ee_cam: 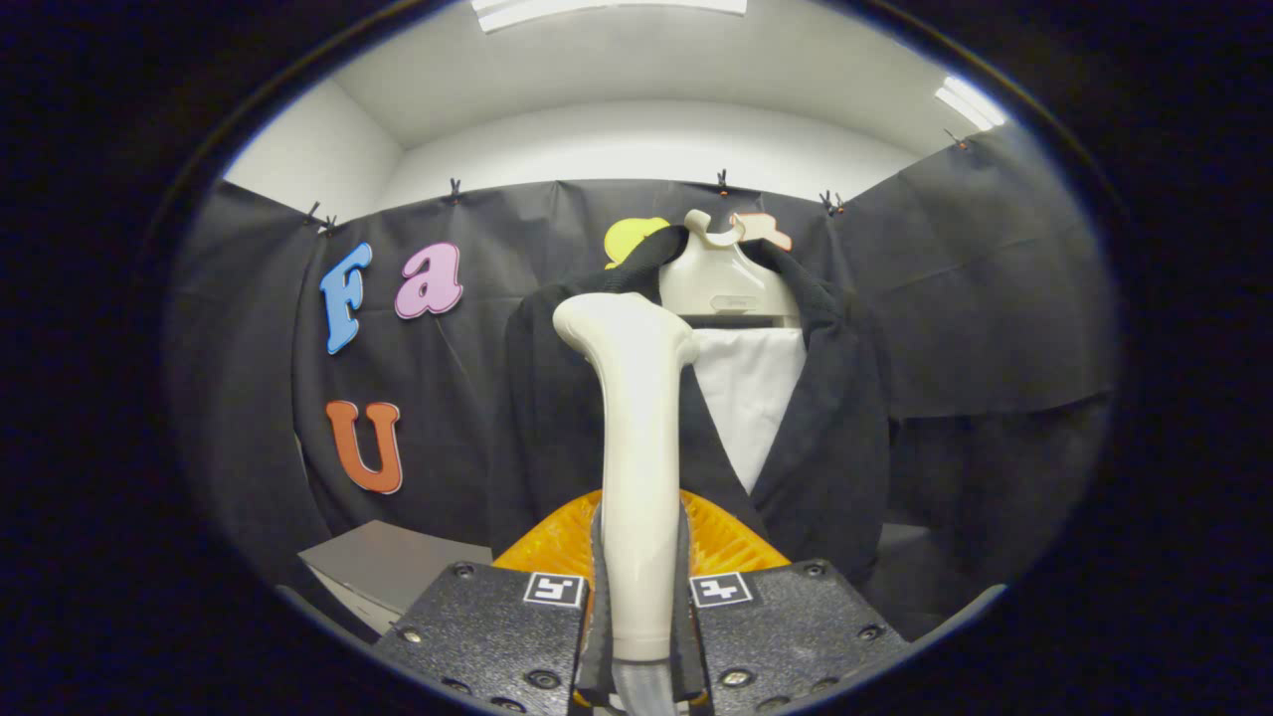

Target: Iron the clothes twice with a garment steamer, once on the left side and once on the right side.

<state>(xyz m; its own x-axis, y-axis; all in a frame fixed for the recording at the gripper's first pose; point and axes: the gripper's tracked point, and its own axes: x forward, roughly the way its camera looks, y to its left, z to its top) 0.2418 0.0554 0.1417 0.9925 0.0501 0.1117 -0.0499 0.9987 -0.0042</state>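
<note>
Both fingers of the gripper [638, 587] clamp the steamer [636, 447] handle, head raised before the dark jacket [835, 418] on its hanger [721, 273]; left-side pass seems underway, next: press and stroke down the panel

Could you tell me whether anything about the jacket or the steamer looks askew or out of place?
Nothing stands out. The black jacket hangs open on its cream hanger over a white panel. The gripper is shut on the cream plastic steamer handle, upright between its fingers, head toward the jacket.
</note>
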